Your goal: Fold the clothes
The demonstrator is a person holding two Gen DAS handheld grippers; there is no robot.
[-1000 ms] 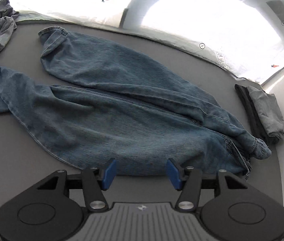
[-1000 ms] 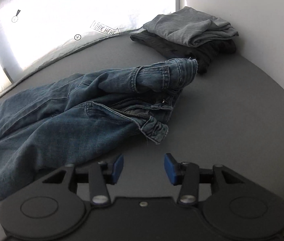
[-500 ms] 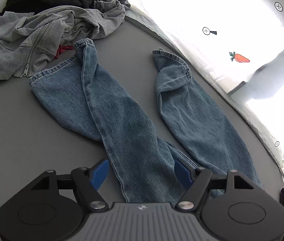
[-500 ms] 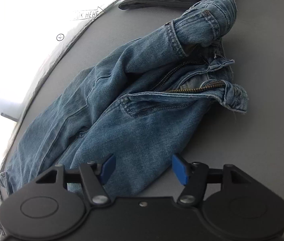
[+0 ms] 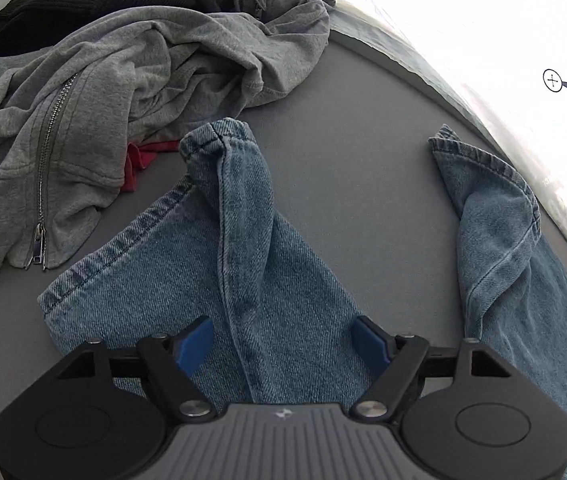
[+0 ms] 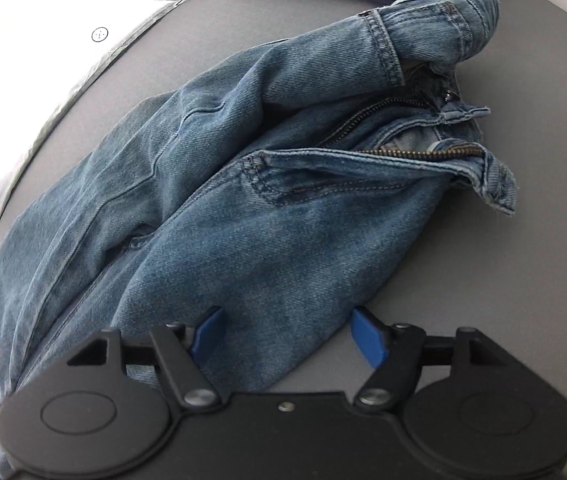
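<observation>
Left gripper jaws opening over crumpled blue denim jeans leg; right gripper opening over waist end; nothing grasped.

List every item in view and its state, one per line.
jeans: spread unfolded on the grey table, legs apart, fly unzipped
grey zip hoodie: crumpled in a heap, zipper partly open
black garment: bunched behind the hoodie
red cloth: mostly buried under the hoodie
left tongs: opening over a jeans leg, not gripping
right tongs: opening over the jeans near the hip, not gripping
</observation>
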